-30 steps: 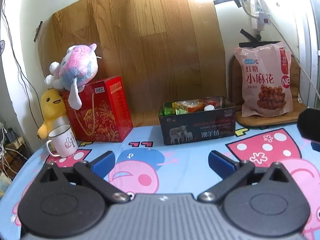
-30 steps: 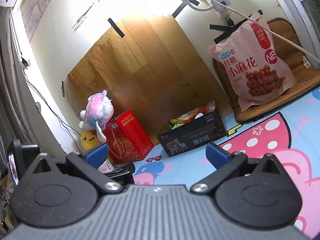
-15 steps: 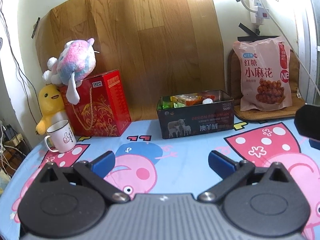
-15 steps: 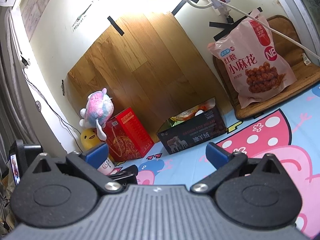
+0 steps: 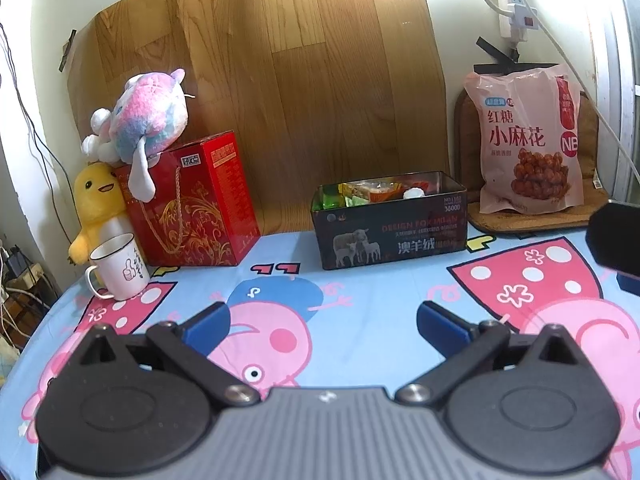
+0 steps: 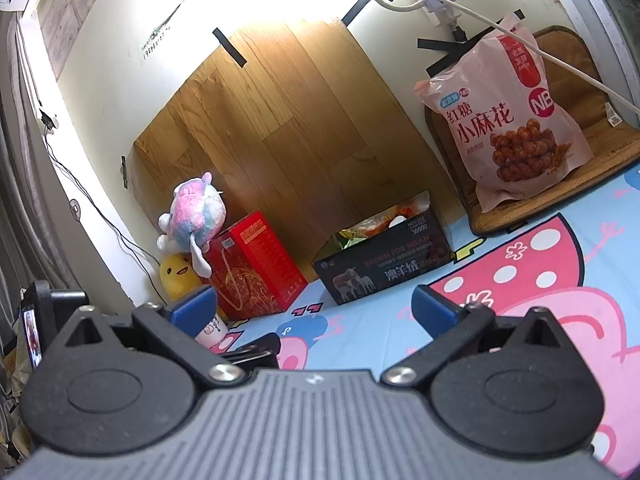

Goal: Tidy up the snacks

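Observation:
A dark tin box (image 5: 390, 236) printed with sheep stands at the back of the table, holding several wrapped snacks (image 5: 372, 192). It also shows in the right wrist view (image 6: 384, 266). A large pink snack bag (image 5: 528, 140) leans on the wall at the back right, on a woven mat; it shows in the right wrist view too (image 6: 512, 116). My left gripper (image 5: 324, 322) is open and empty, above the cartoon tablecloth in front of the box. My right gripper (image 6: 316, 304) is open and empty, tilted, to the right of the left one.
A red gift box (image 5: 192, 204) with a pastel plush toy (image 5: 140, 120) on top stands at the back left. A yellow duck plush (image 5: 98, 204) and a white mug (image 5: 118, 266) sit beside it. A power strip and cable (image 5: 516, 16) hang on the wall.
Both grippers have pulled back and tipped down a little, so the box and bag look lower and farther. Both stay open and empty.

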Action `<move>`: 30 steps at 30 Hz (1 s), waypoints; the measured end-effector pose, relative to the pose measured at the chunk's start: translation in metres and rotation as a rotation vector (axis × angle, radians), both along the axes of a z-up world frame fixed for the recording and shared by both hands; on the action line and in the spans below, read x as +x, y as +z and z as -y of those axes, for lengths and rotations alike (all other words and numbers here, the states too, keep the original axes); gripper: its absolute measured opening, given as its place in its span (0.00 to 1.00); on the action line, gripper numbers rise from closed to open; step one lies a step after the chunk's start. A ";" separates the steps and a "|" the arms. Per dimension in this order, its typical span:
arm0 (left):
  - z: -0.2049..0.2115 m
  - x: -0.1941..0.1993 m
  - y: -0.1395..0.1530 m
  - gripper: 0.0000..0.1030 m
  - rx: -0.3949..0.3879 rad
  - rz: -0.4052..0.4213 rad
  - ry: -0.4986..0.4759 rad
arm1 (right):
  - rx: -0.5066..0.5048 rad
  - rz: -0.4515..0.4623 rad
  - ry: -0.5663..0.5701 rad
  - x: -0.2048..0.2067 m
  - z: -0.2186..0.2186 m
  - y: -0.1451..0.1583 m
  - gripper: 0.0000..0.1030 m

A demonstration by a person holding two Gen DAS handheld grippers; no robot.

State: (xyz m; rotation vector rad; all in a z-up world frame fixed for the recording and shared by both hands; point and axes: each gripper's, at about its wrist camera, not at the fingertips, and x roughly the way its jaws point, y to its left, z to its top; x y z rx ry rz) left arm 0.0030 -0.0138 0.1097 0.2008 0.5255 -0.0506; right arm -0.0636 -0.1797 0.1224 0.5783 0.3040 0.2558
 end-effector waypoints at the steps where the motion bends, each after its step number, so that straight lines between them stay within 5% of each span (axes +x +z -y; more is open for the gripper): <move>1: 0.000 0.000 0.000 1.00 0.000 -0.001 0.000 | 0.000 -0.001 0.000 0.000 0.000 0.000 1.00; 30: 0.002 0.002 -0.004 1.00 0.001 -0.015 -0.009 | -0.018 -0.017 0.003 0.004 -0.001 -0.002 1.00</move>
